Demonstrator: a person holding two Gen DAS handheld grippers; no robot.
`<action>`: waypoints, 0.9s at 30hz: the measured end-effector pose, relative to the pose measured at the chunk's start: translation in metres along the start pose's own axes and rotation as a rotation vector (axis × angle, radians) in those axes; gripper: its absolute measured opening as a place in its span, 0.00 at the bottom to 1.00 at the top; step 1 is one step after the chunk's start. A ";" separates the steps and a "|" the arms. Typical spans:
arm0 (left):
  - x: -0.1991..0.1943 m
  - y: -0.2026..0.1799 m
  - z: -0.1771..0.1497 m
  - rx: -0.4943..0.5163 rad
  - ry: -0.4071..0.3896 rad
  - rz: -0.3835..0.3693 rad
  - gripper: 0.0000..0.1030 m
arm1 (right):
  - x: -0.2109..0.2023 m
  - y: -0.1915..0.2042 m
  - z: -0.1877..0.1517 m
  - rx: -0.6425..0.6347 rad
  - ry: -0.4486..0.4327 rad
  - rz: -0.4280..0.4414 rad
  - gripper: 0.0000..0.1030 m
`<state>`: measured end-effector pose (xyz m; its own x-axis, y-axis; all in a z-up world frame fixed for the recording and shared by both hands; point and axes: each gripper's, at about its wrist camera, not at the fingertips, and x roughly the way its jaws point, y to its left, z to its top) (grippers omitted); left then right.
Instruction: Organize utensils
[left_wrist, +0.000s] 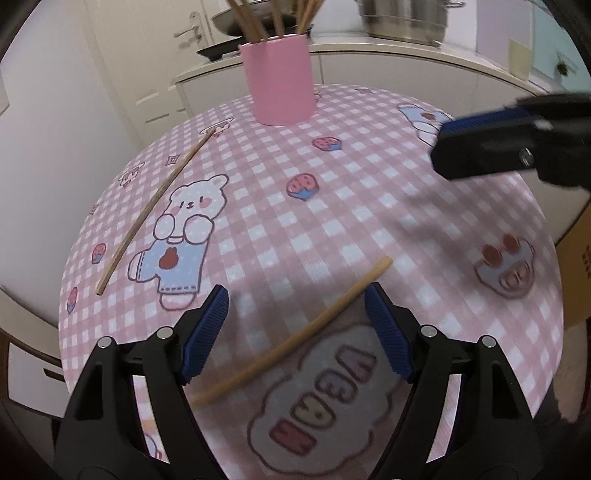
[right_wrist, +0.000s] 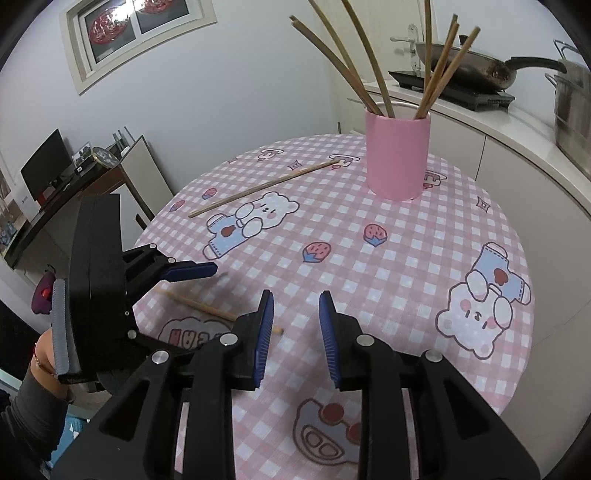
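Wooden chopstick (left_wrist: 295, 336) lay on the checked worktop (left_wrist: 332, 229) between the wide-open left hand-held gripper (left_wrist: 295, 332); the right hand-held gripper (right_wrist: 295, 332) stood narrow, empty, beside the chopstick's end.

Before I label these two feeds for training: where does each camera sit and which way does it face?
Left wrist: on the left gripper, angled down at the near chopstick between its open fingers; right gripper intrudes.
Right wrist: on the right gripper, facing the pink cup; left gripper and hand show.
Shared: cup, both loose chopsticks, checked tablecloth.
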<state>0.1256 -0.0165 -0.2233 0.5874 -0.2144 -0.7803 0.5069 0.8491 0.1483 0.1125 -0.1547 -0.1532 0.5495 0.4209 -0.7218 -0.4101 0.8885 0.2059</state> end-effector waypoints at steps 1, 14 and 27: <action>0.002 0.003 0.003 -0.013 0.003 -0.004 0.60 | 0.002 -0.002 0.001 0.005 0.000 0.001 0.23; 0.034 0.059 0.031 -0.231 0.043 0.002 0.06 | 0.048 -0.008 0.027 0.026 0.039 0.023 0.23; -0.008 0.154 0.028 -0.519 -0.091 0.058 0.06 | 0.116 0.022 0.085 0.070 0.037 0.000 0.29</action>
<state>0.2164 0.1022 -0.1777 0.6694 -0.1811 -0.7205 0.1065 0.9832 -0.1482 0.2291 -0.0709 -0.1758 0.5216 0.4154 -0.7452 -0.3573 0.8995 0.2513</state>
